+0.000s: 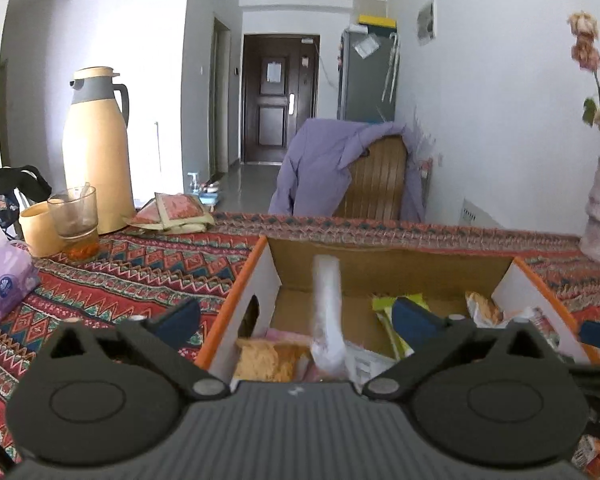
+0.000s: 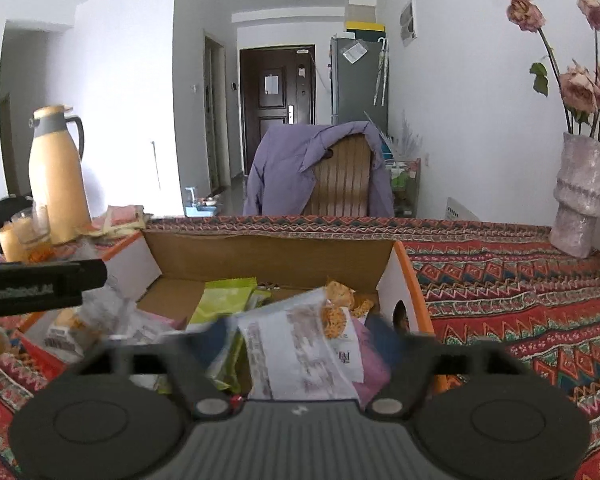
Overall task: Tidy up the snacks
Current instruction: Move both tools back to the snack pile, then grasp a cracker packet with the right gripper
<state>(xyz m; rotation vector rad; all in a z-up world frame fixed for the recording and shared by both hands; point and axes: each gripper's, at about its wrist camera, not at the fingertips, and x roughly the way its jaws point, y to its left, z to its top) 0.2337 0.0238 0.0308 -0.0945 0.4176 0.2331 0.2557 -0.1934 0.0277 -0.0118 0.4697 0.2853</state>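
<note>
Snack packets (image 2: pixel 300 344) in cardboard box (image 2: pixel 268 256), between wide-spread right tongs (image 2: pixel 300 336).

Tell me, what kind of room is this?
Probably a dining corner in someone's home: a table with a patterned cloth, a chair with a purple jacket over it, a fridge and a front door down the hall.

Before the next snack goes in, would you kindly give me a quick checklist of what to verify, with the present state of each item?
1. Left gripper fingers spread, pressing nothing: ok.
2. Right gripper fingers spread, no packet pinched: ok.
3. Cardboard box upright, top open: ok.
4. White packet settled: not ok, it is blurred and stands on end.
5. Room left in box: ok, bare floor shows at the back.
6. Snacks left outside the box: cannot tell.
</note>
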